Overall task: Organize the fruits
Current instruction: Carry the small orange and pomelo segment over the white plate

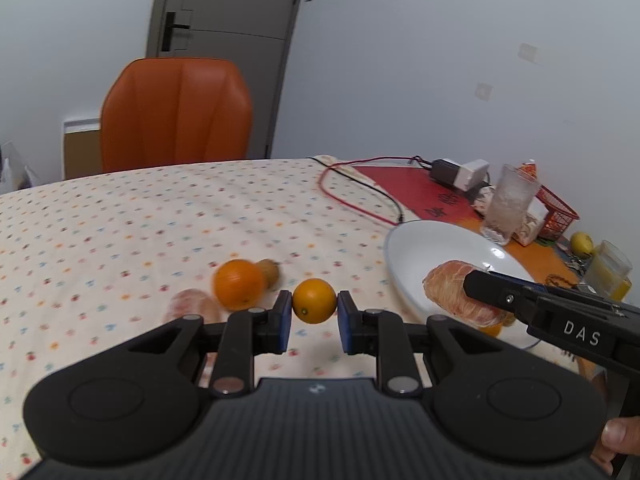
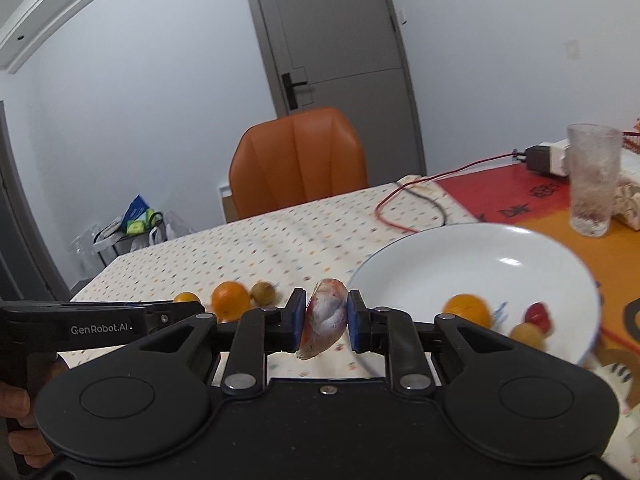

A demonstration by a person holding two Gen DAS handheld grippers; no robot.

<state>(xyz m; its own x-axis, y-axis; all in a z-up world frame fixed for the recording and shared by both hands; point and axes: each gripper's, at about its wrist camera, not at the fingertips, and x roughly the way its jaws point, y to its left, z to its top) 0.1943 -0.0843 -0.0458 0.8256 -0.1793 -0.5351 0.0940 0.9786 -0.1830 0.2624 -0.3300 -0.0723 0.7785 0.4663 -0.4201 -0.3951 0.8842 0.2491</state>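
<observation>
Left gripper [image 1: 314,312], low centre of its frame: blue pads clamped on a small orange [image 1: 314,300] above the dotted tablecloth [image 1: 140,216]. Right gripper [image 2: 327,319], low centre: pads closed on a peeled pomelo segment [image 2: 325,317], just left of the white plate [image 2: 460,256]. On the plate: another orange [image 2: 467,310], red fruit [image 2: 538,314]. On the cloth, left of centre: larger orange [image 1: 239,283], kiwi [image 1: 270,273] behind it.

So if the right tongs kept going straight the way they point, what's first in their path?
Probably the tablecloth beyond the held pomelo segment; the white plate sits just right of that line. Depth is unclear.
</observation>
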